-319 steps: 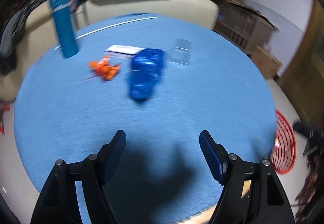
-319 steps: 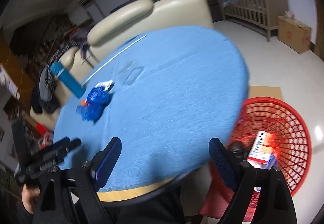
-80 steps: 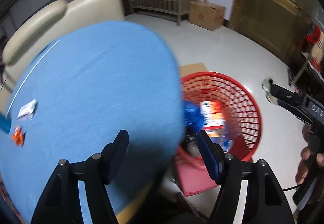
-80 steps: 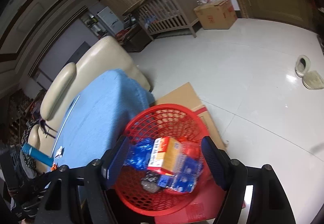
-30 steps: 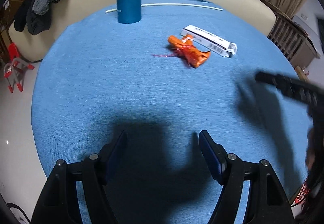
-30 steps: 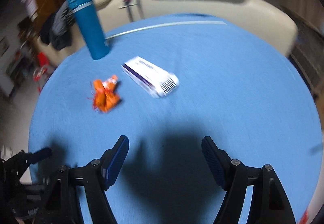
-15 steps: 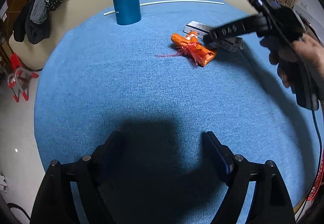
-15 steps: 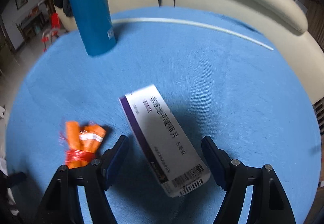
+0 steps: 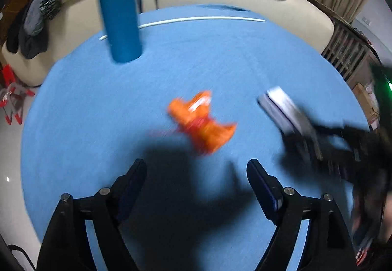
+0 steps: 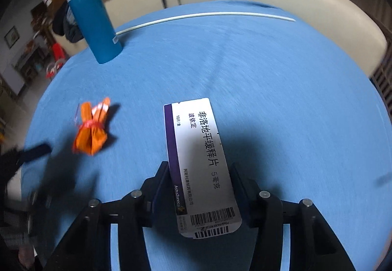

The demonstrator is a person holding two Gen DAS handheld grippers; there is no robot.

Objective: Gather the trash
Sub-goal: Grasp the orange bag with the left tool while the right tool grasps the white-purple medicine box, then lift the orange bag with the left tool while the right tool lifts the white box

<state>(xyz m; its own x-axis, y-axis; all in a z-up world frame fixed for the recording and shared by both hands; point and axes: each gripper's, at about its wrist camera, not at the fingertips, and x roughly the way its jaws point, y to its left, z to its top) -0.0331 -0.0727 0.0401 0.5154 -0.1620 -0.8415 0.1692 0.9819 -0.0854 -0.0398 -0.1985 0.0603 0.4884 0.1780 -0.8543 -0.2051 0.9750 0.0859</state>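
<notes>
Medicine box point(image 10: 201, 160) lengthwise along right gripper point(image 10: 199, 182)

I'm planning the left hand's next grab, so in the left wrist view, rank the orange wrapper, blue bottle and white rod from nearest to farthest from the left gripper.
From the left gripper:
1. Orange wrapper, just ahead, mid-table.
2. Blue bottle, standing farther back on the left.
3. White rod, lying along the table's far edge, by the sofa.
</notes>
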